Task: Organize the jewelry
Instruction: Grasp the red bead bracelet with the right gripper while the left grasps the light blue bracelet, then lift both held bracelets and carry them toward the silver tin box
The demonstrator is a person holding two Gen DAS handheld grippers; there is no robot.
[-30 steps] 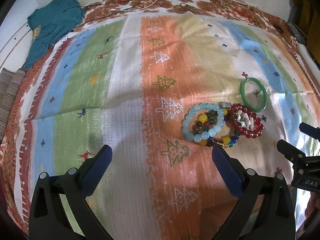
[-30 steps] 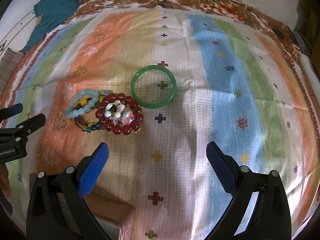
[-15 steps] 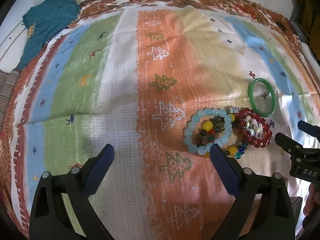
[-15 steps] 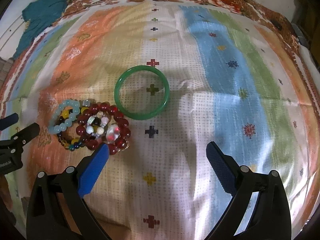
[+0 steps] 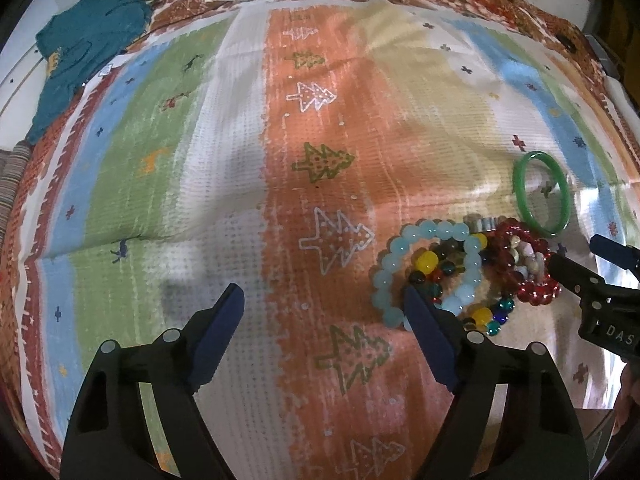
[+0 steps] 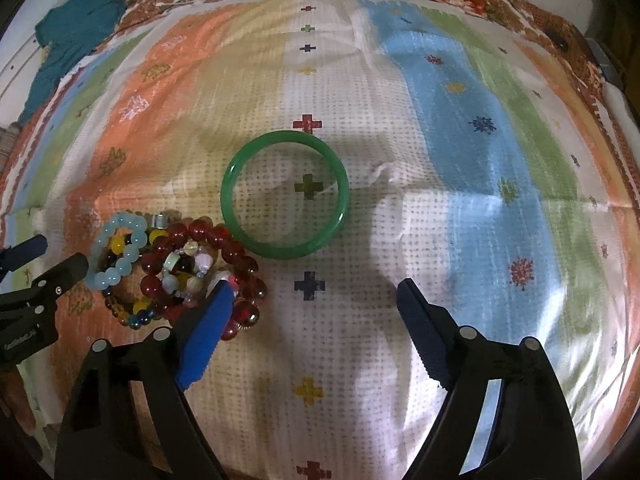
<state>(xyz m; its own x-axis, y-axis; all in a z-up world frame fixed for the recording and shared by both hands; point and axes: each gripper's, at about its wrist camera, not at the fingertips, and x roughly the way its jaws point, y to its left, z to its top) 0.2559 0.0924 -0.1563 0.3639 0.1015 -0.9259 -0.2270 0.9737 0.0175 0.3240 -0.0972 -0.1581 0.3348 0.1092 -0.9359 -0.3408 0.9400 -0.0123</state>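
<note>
A smooth green bangle [image 6: 284,194] lies flat on the striped patterned cloth [image 6: 460,160], touching a heap of red, pale-blue and mixed bead bracelets [image 6: 172,268]. The right tool [image 6: 312,300] and left tool [image 5: 324,312], both empty, have just been narrowing.

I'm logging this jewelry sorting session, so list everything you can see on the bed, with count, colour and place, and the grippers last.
green bangle: one, green, flat on the cloth, apart from the bead pile.
light blue bead bracelet: one, pale blue, left end of the pile.
dark red bead bracelet: one, dark red, right part of the pile.
mixed bead bracelets: several, multicoloured, tangled in the pile; count unclear.
striped cloth: one, orange, white, blue, green, covering the surface.
teal garment: one, teal, far left corner.
left gripper: one, black with blue pads, open, beside the pile.
right gripper: one, same colours, open, below the bangle.
</note>
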